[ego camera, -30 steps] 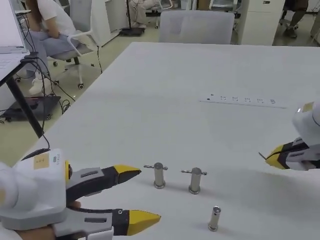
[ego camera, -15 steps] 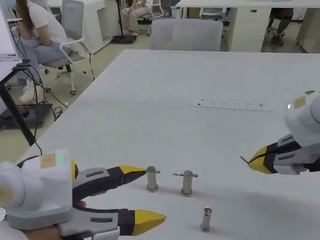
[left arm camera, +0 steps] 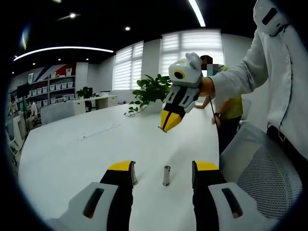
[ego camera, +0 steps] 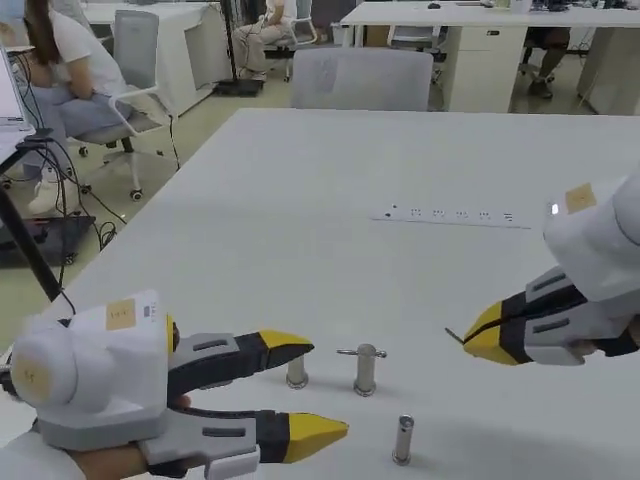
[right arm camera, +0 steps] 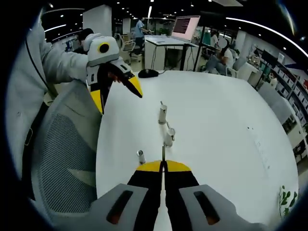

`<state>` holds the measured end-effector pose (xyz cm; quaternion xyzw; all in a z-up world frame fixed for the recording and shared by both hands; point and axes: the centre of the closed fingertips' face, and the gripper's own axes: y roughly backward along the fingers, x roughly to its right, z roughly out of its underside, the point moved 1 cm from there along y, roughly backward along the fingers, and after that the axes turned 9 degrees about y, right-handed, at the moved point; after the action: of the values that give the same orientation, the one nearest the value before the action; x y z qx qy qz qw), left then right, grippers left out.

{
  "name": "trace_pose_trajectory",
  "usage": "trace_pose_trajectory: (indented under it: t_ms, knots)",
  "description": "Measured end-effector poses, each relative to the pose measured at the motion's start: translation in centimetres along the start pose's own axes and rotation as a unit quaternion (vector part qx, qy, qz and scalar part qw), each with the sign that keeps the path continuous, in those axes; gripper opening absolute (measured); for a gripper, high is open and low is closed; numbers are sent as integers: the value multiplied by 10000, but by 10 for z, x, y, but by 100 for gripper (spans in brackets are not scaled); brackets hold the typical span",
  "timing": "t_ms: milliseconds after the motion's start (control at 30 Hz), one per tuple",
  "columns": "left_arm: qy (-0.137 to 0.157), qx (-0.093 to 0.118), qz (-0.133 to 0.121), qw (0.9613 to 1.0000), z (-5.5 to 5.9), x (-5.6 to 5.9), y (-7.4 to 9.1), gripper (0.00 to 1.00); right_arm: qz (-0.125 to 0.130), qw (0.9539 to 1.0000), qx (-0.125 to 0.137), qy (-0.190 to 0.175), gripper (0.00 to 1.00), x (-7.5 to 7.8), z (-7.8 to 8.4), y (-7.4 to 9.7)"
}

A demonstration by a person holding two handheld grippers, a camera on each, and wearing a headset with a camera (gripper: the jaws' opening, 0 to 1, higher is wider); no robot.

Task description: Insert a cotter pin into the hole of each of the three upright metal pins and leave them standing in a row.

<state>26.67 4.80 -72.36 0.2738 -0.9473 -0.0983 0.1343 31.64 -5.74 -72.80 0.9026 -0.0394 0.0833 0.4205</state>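
Note:
Three upright metal pins stand near the table's front edge. The left pin is half hidden behind my left gripper's upper jaw. A cotter pin crosses the top of the middle pin. The third pin stands nearer me with a bare top. My left gripper is open, and the bare pin stands beyond the gap between its jaws. My right gripper hovers to the right of the pins, shut on a thin cotter pin that sticks out past its tips, with the bare pin just left of them.
A white power strip lies across the middle of the white table. A grey chair stands at the far edge. A mesh chair sits by the near edge. People sit at desks in the background.
My right gripper has moved left toward the pins with the cotter pin in it. My left gripper's upper jaw now covers the left pin's top. The camera has tilted.

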Motion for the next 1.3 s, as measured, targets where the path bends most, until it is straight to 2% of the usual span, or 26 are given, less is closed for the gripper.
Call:
trace_pose_trajectory:
  t_ms: [233, 367, 600, 700, 867, 1033, 1133, 1300]
  knots:
    - [-89, 16, 196, 9998, -5, 9, -11, 46, -272, 9994, 6, 199, 1, -20, -15, -2]
    - [-107, -13, 272, 9996, -4, 12, -15, 46, -409, 9988, 16, 255, 1, -30, -20, -4]
    - [-100, -58, 388, 9992, -6, 19, -21, 41, -636, 9966, -127, 509, 1, -44, -22, -9]
    - [-132, -73, 439, 9989, -8, 22, -25, 38, -692, 9956, -164, 609, 1, -48, -24, -11]
    - [-199, -157, 581, 9980, -9, 30, -30, 27, -743, 9947, -193, 683, 1, -50, -26, -12]
    - [-255, -208, 670, 9972, -10, 35, -35, 25, -858, 9927, -274, 808, 1, -56, -27, -14]
    - [-273, -280, 748, 9964, -9, 38, -37, 20, -918, 9913, -317, 892, 1, -60, -28, -15]
    - [-432, -389, 841, 9948, -6, 43, -41, 18, -989, 9895, -348, 994, 1, -63, -30, -15]
